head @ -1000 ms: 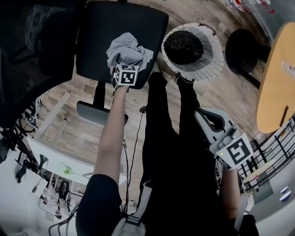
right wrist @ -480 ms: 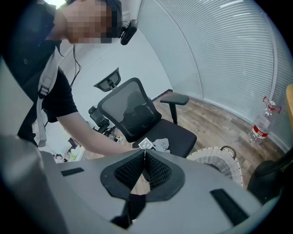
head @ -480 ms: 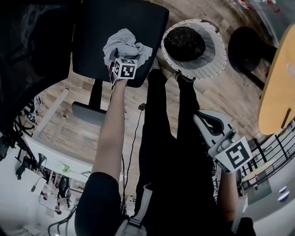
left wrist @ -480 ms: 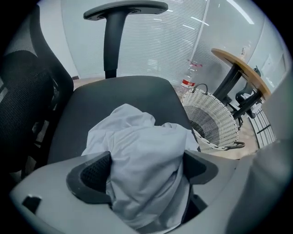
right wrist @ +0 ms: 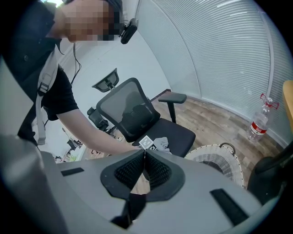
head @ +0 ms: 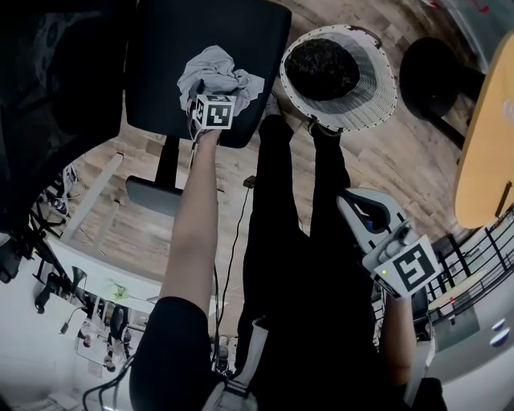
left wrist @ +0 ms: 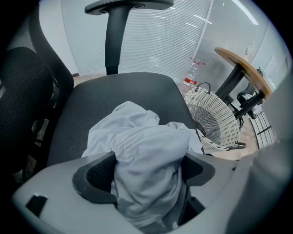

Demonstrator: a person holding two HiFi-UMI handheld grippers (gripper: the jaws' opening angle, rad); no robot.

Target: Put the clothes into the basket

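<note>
Two grippers of grey moulded plastic, each capped with a marker cube. Nearest the body, at the person's right hip: right gripper (right wrist: 144, 157), pinched fully together, ribbed black pads meeting tip to tip, nothing between.

Further out, at the end of a bare outstretched forearm (head: 193, 217): left gripper (left wrist: 146, 171), pointing steeply down over the chair, jaws standing wide and just now closing in. Between them, a bunched hump of the pale grey garment (left wrist: 137, 132): soft, thin, creased cloth brushing both dimpled pads, not visibly squeezed. Not yet in the basket; lying crumpled on the chair seat (left wrist: 105, 100), a broad, rounded cushion of matte black fabric. Behind that, a curved black mesh backrest (right wrist: 130, 112) and a padded T-shaped armrest (left wrist: 128, 5) on a thick post.

Just beside the seat, on the floor by the person's feet: basket (head: 371, 100), round, white woven wicker with an open lattice wall and loop handles at the rim, holding a dark crumpled heap (head: 321, 68) at the bottom. Underneath, wood-plank floor (head: 401, 172), pale and grainy.

Beyond the basket, a round table (head: 486, 136) with a smooth tan top over a black disc base. Farthest off, before the white slatted blinds (right wrist: 229, 59), a clear plastic bottle (right wrist: 259, 122) with a red label, standing upright.
</note>
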